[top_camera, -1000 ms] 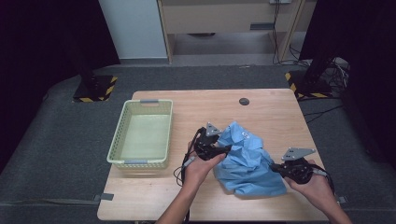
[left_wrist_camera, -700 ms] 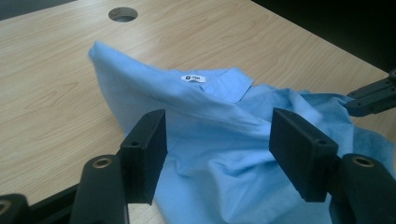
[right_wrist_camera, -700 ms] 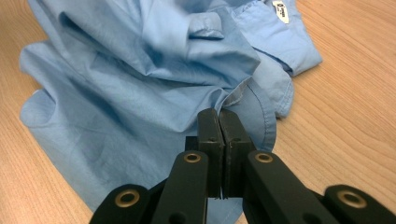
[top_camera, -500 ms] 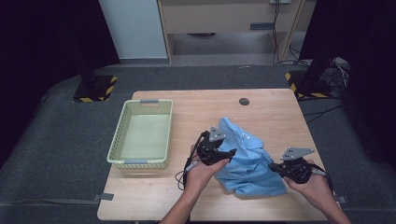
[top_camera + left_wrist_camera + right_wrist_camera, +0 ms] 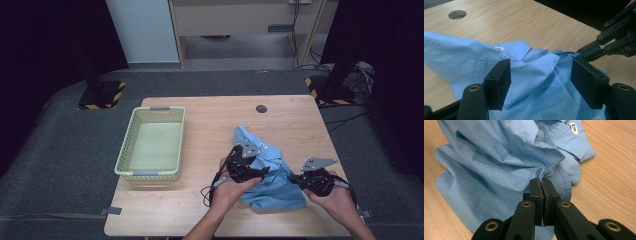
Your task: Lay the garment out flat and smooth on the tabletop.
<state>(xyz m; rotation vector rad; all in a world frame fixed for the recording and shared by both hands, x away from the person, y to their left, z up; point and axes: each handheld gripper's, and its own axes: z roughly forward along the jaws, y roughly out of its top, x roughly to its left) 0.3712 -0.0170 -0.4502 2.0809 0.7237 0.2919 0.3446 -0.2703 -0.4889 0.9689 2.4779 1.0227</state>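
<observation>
Nearest the person, the right gripper [image 5: 541, 185] has its jaws pressed together on a fold at the near right edge of the blue shirt [image 5: 272, 172], which lies crumpled on the table [image 5: 210, 125]. The left gripper [image 5: 541, 82] stands spread over the shirt's left middle, cloth directly ahead between the jaws, unclamped. Beyond, well apart to the left, sits the green basket [image 5: 122, 162].
</observation>
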